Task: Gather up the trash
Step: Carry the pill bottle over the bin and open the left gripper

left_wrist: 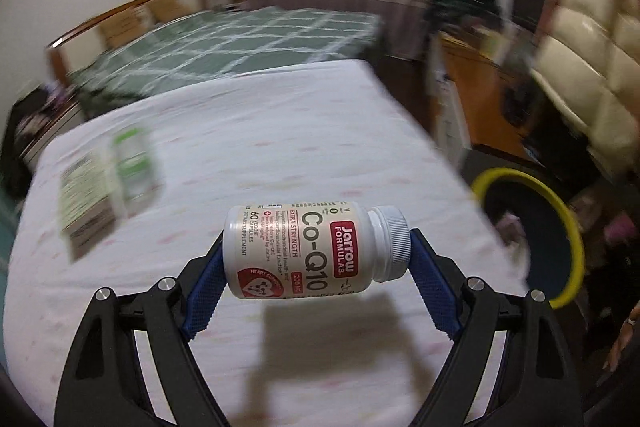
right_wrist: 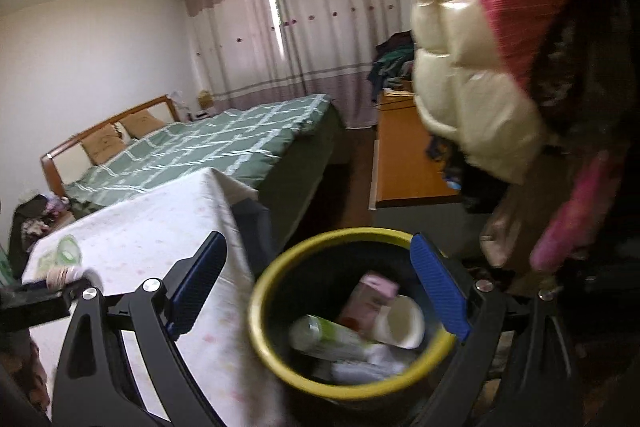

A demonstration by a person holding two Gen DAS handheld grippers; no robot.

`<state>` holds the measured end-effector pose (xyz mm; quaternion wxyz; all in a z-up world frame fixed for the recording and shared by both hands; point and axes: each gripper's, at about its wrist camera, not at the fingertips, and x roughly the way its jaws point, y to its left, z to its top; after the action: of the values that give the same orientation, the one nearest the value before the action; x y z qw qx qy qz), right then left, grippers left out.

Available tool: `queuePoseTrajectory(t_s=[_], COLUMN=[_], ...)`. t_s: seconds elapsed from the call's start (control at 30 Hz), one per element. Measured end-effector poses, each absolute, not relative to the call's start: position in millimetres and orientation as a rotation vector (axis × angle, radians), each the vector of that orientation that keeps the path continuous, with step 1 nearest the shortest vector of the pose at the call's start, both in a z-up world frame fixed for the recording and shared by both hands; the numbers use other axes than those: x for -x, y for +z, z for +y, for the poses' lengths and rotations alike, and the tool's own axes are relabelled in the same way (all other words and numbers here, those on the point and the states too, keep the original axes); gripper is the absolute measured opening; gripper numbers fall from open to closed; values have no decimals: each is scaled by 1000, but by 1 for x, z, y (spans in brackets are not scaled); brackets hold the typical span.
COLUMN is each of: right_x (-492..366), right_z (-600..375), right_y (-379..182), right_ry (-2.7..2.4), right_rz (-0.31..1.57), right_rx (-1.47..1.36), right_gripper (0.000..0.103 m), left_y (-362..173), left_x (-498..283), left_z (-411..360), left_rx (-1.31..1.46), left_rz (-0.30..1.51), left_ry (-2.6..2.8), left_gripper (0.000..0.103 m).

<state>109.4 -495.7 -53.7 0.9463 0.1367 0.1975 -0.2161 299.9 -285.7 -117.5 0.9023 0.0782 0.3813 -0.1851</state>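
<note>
My left gripper (left_wrist: 317, 239) is shut on a white supplement bottle (left_wrist: 304, 255), gripped end to end with its ribbed cap against the right pad, lifted above the white-clothed table (left_wrist: 280, 131). A blurred green-and-white box (left_wrist: 108, 183) lies on the table's left part. The yellow-rimmed dark bin (left_wrist: 516, 175) stands past the table's right edge. In the right wrist view my right gripper (right_wrist: 318, 239) is open over that bin (right_wrist: 256, 311), nothing between its fingers. Inside lie a pink box (right_wrist: 372, 295), a white cup (right_wrist: 400, 323) and a green-white tube (right_wrist: 324, 337).
A bed with a green checked cover (right_wrist: 224, 139) lies behind the table (right_wrist: 160, 227). An orange desk (right_wrist: 404, 155) stands right of the bin, with a cream puffer jacket (right_wrist: 460, 67) and pink clothes hanging over it. A person's hand (left_wrist: 624, 339) shows at the right edge.
</note>
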Motion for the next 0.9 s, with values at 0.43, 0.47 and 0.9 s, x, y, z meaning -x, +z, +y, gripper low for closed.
queuePoseTrajectory(t_s=[0.43, 0.47, 0.9], right_x=[-15, -10, -8], right_z=[-548, -551, -546], right_y=[-67, -68, -69], right_ry=[-596, -606, -607], right_rz=[407, 407, 416], right_rx=[-335, -339, -355], right_gripper=[91, 91, 91], left_y=[-132, -134, -122], left_x=[-274, -274, -284], left_z=[-478, -488, -474], left_rx=[-338, -344, -267], left_rz=[859, 862, 821], left_ry=[-683, -691, -768], left_gripper=[84, 84, 98])
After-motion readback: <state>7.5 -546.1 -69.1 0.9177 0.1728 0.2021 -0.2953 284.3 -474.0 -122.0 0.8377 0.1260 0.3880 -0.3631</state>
